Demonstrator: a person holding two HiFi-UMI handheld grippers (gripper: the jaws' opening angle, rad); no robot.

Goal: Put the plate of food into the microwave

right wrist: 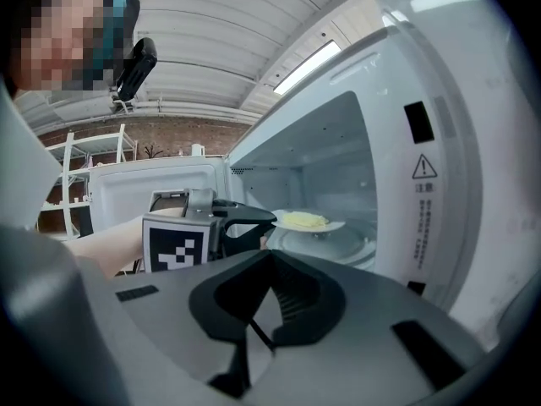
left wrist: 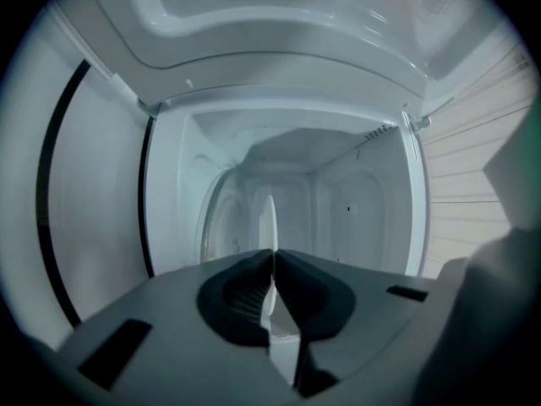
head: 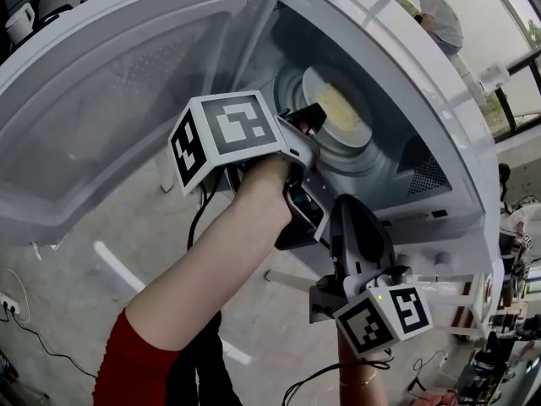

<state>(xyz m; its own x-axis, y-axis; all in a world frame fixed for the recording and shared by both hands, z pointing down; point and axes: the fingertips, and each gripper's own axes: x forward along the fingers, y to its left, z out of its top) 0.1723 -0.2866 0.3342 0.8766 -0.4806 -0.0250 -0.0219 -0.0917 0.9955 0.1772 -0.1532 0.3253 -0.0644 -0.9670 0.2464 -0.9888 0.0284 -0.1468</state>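
In the head view, the left gripper (head: 311,118) is reaching through the mouth of the microwave (head: 423,66), clenching the near rim of the plate (head: 334,87), which is sitting inside the cavity over the turntable (head: 338,155) with yellow food (head: 347,108) on it. The door (head: 101,100) is standing wide open at the left, leaving the opening free, and the cavity's lower front edge is running just beside the person's hand (head: 266,180). The right gripper (head: 353,214) is hanging outside, below that front edge and apart from the plate. In the left gripper view, the left gripper (left wrist: 272,265) is pinching the plate (left wrist: 268,227) seen edge-on, a thin white rim between the pads, and the cavity walls (left wrist: 355,210) are closing in on both sides with open room ahead toward the back. In the right gripper view, the right gripper (right wrist: 269,265) is keeping its jaws pressed together on nothing and facing the opening from outside. The left gripper (right wrist: 245,221) is holding the plate (right wrist: 328,225) past the front frame (right wrist: 423,184), the food (right wrist: 303,220) is lying on top, and the plate is sitting just over the turntable (right wrist: 330,245); whether they are touching cannot be told. The door (right wrist: 152,180) is standing behind the left gripper.
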